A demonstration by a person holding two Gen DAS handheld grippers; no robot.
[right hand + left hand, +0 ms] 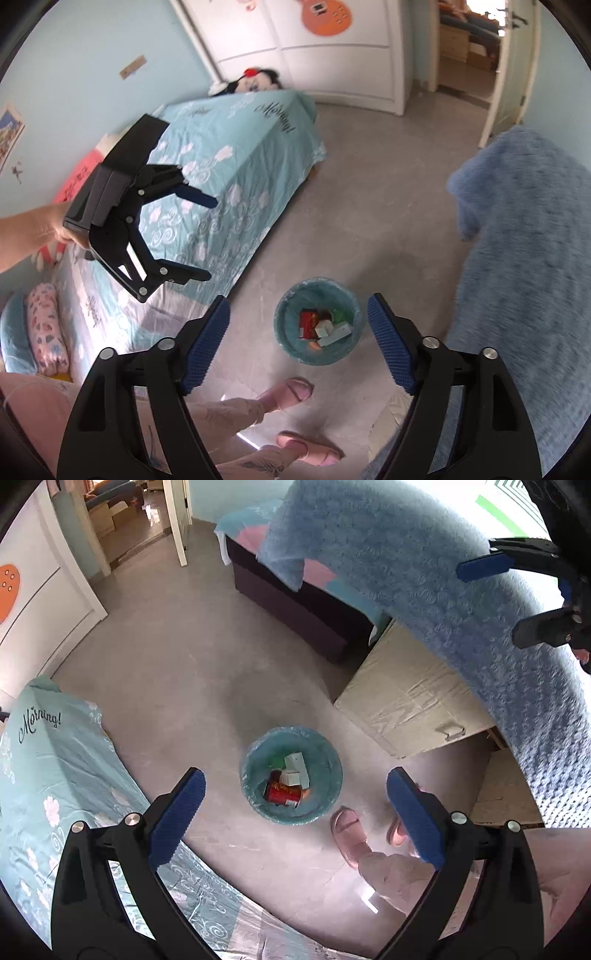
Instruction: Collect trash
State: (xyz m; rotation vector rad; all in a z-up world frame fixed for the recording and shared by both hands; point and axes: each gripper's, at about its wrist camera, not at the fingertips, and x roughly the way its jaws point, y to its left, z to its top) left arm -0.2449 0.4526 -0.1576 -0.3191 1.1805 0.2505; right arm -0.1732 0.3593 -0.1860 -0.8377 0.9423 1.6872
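A small round trash bin point(255, 760) lined with a teal bag stands on the grey floor. It holds a red can point(282, 794), white cartons point(295, 768) and something green. It also shows in the right wrist view point(286, 306). My left gripper point(295, 812) is open and empty, held high above the bin. It also shows from the side over the bed in the right wrist view point(212, 238). My right gripper point(298, 343) is open and empty, also high above the bin. It appears at the upper right of the left wrist view point(487, 602).
A bed with a teal flowered cover point(240, 177) lies to one side of the bin. A fluffy blue blanket point(524, 240) hangs on the other side, above a beige cabinet point(406, 698). The person's feet in pink slippers point(291, 391) stand by the bin. An open doorway point(122, 520) lies beyond.
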